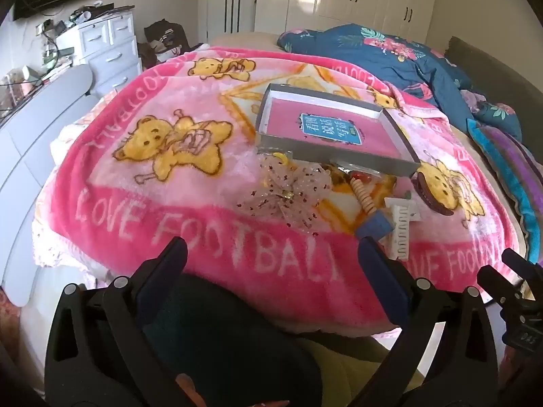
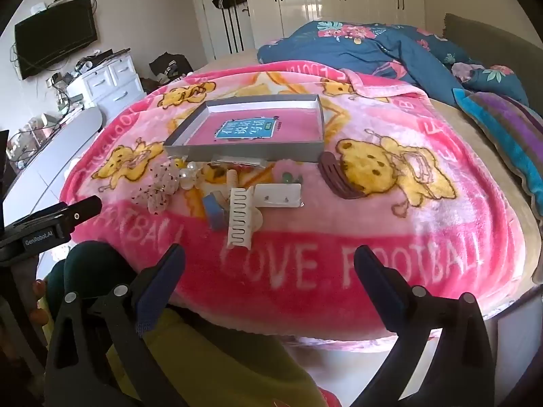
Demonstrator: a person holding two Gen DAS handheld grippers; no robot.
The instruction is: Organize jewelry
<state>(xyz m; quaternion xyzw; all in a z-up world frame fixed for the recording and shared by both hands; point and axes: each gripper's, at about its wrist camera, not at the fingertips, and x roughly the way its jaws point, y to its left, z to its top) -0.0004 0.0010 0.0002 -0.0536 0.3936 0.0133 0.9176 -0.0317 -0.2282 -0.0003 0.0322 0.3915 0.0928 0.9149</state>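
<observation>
Your left gripper (image 1: 271, 264) hangs over the near edge of the pink blanket (image 2: 424, 237), its two fingers spread wide with nothing between them. Your right gripper (image 2: 269, 264) is beside it at the same near edge, also wide open and empty. On the blanket, going from the left side, you see first the sheer spotted bow (image 2: 161, 186), and just right of it some pearl-like beads (image 2: 188, 174). Next comes a small blue piece (image 2: 213, 212), touching the white comb clip (image 2: 241, 220), which lies nearest to the near edge. A wooden bead string (image 1: 364, 195) lies just behind the blue piece. Just right of the clip is a white earring card (image 2: 278, 195), with small green things behind it that are too small to name. Further right, apart from the card, lies the brown hair clip (image 2: 341, 178), on the printed bear. Behind all these pieces, toward the middle of the blanket, stands the open grey box (image 2: 251, 151) with a pink bottom and a blue label; its front wall is close to the jewelry.
</observation>
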